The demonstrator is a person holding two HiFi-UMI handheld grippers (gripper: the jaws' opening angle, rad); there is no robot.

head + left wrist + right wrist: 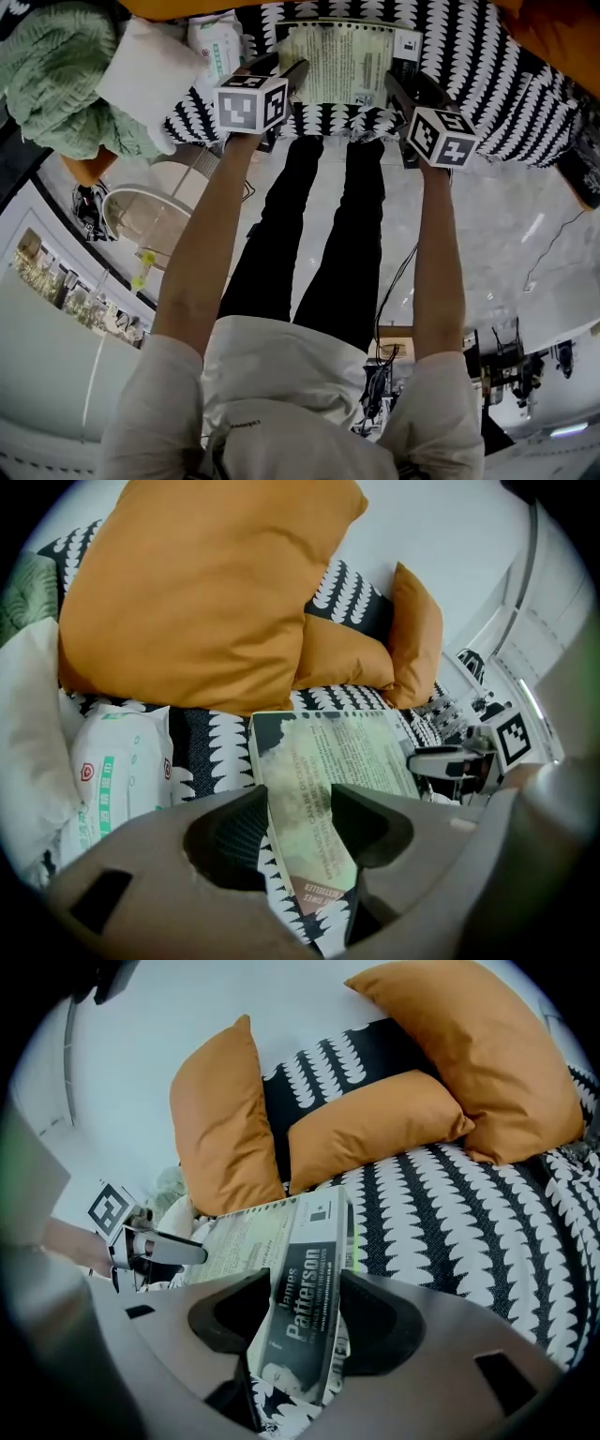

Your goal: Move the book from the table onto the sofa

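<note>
Head view: the book [347,61] is over the sofa [497,84] seat, close to its front edge, with the left gripper [286,77] on one short side and the right gripper [405,94] on the other. It has a pale greenish cover with fine print too small to read. Can't tell if it's actually touching the fabric.

Left gripper view: the left gripper [300,803] has both jaws pinching the book [328,752] by its near corner. There's upside-down print there, and I can make out "TIMES" and "…ESTSELLER" on a brownish patch. A white pack [112,771] with green print lies on the seat's left side.

Right gripper view: the right gripper [305,1288] is clamped on the book's [281,1241] spine edge. The dark spine says "James Patterson" in white. Orange cushions [375,1129] sit along the sofa's [450,1204] back edge.
</note>
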